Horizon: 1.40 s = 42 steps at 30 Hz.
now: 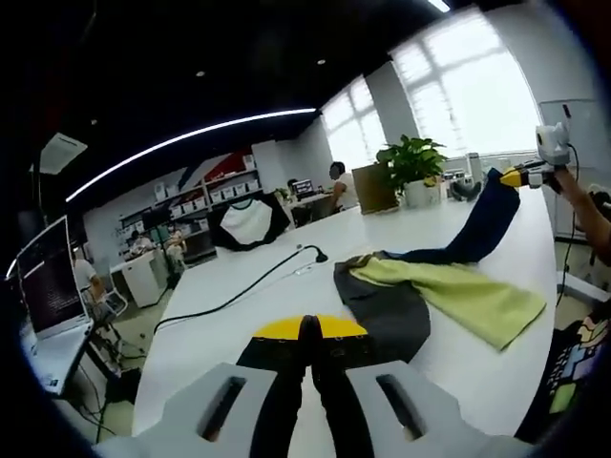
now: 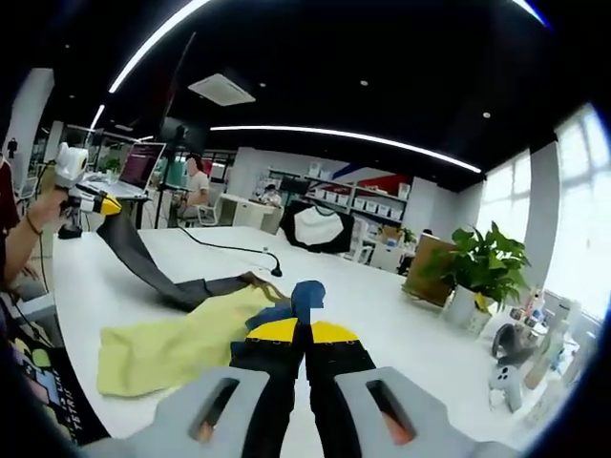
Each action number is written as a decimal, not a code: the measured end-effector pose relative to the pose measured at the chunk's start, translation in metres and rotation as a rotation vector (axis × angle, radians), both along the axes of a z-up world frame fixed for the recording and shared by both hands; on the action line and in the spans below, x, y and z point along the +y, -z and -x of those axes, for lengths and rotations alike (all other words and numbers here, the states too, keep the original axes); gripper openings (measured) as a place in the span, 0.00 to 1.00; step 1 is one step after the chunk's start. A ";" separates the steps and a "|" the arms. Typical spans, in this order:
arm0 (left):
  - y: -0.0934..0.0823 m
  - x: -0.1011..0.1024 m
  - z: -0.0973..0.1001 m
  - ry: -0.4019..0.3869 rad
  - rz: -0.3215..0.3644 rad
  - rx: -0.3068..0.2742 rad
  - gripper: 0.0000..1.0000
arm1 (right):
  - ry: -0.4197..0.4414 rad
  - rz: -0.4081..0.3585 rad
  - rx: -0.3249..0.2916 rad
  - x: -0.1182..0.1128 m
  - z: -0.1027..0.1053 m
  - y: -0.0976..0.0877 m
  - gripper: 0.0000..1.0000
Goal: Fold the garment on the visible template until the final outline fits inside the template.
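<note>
- Your left gripper [image 1: 309, 336], bottom centre of the left gripper view, has its jaws pinched together on a dark grey corner of the garment [image 1: 449, 296].
- Your right gripper [image 2: 307, 334] is clamped on the navy corner (low centre of the right gripper view).
- The garment lies mid-frame on the white table [image 1: 248, 305], yellow-green part flat.

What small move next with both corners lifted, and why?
Probably swing both grippers together across the table, carrying the held edge over the garment. The left gripper pinches a dark grey corner, the right gripper a navy one, and both jaws look shut. The yellow middle lies flat between them, so a matched sweep should fold it evenly.
</note>
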State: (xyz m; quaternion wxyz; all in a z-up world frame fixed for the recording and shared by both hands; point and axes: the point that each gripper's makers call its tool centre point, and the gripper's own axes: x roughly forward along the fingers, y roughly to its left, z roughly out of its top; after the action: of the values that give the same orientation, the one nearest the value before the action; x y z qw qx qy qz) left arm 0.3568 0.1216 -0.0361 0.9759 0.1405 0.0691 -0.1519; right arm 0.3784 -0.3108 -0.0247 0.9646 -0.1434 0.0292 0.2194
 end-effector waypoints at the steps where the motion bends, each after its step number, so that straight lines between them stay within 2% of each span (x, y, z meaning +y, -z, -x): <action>1: -0.001 0.002 -0.001 -0.003 0.002 0.000 0.03 | 0.003 -0.001 -0.001 -0.001 -0.001 0.000 0.00; 5: 0.000 0.014 -0.006 -0.031 0.027 0.016 0.03 | 0.027 -0.005 -0.007 -0.009 -0.007 -0.001 0.00; 11: 0.008 0.021 -0.013 -0.034 0.051 0.037 0.03 | 0.055 -0.002 -0.014 -0.021 -0.016 -0.003 0.00; 36: 0.037 0.054 -0.032 -0.102 0.031 0.099 0.03 | 0.197 0.000 0.031 -0.082 -0.041 0.020 0.00; 39: 0.041 0.058 -0.035 -0.104 0.036 0.106 0.03 | 0.210 0.030 -0.010 -0.089 -0.044 0.019 0.00; 42: 0.047 0.062 -0.038 -0.111 0.048 0.121 0.03 | 0.215 0.022 -0.005 -0.092 -0.048 0.021 0.00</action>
State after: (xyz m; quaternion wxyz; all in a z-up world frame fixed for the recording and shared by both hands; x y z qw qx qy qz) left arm 0.3944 0.1832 -0.0826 0.9799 0.1038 0.1320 -0.1073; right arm 0.4267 -0.4032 -0.0456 0.9810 -0.1505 0.0444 0.1137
